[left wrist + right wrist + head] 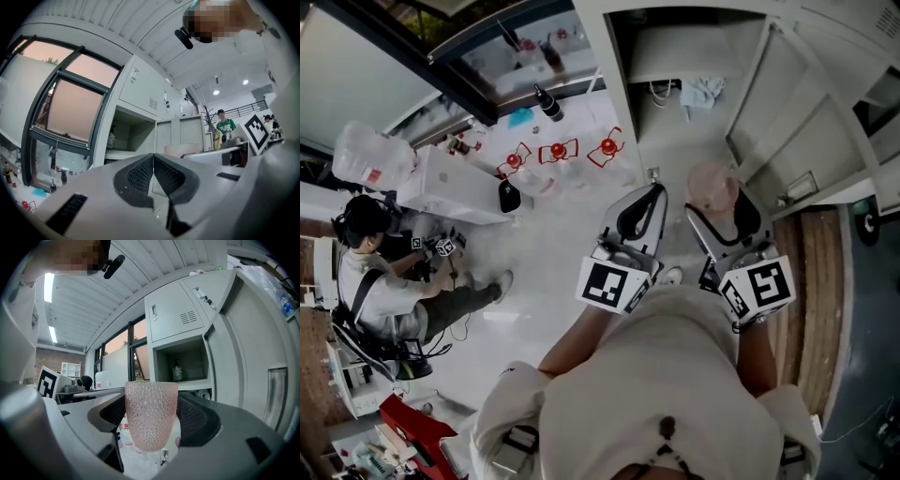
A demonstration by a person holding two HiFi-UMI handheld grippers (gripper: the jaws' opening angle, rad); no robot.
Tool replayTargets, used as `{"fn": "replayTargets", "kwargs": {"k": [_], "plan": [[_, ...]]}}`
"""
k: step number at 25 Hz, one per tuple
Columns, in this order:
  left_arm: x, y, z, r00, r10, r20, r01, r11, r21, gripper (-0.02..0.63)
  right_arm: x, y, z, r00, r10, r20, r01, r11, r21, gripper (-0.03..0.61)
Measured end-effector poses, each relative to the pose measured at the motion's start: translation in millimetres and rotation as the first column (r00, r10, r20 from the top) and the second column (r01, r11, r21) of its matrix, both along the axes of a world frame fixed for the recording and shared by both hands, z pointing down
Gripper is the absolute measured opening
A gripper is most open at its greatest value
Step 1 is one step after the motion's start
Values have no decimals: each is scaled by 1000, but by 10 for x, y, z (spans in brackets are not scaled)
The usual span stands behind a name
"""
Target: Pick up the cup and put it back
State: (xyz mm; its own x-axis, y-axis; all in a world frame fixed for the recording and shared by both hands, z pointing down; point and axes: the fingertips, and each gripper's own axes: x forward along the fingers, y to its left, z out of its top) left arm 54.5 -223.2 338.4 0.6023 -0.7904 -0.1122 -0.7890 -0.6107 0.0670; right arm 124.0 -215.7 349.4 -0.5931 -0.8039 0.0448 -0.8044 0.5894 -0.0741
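1. Cabinet: its open shelf lies ahead of the right gripper and slightly to its right, apart from it.
2. Left gripper: jaws pressed together with nothing between them. It is just beside the right one.
3. Right gripper: jaws pinch the cup by its sides. The cup is clear of any surface.
4. Cup: upright with its mouth up, long axis vertical and crosswise to the jaws.
5. Judgement: pick-up appears complete and the return is in hand. The next move calls for a level carry, base set down first, then release.
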Motion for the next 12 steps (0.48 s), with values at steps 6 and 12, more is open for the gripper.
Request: {"fn": "replayTargets", "kwargs": {"k": [6,12], "plan": [[20,-58,53,1000,11,4,-11,1000,-8,9,11,-146,126,1000,6,-10,-6,1000,-18,353],[-31,-249,86,1000,-15,8,15,1000,-5,9,43,-555,385,999,41,-5,-42,999,-30,353]]}}
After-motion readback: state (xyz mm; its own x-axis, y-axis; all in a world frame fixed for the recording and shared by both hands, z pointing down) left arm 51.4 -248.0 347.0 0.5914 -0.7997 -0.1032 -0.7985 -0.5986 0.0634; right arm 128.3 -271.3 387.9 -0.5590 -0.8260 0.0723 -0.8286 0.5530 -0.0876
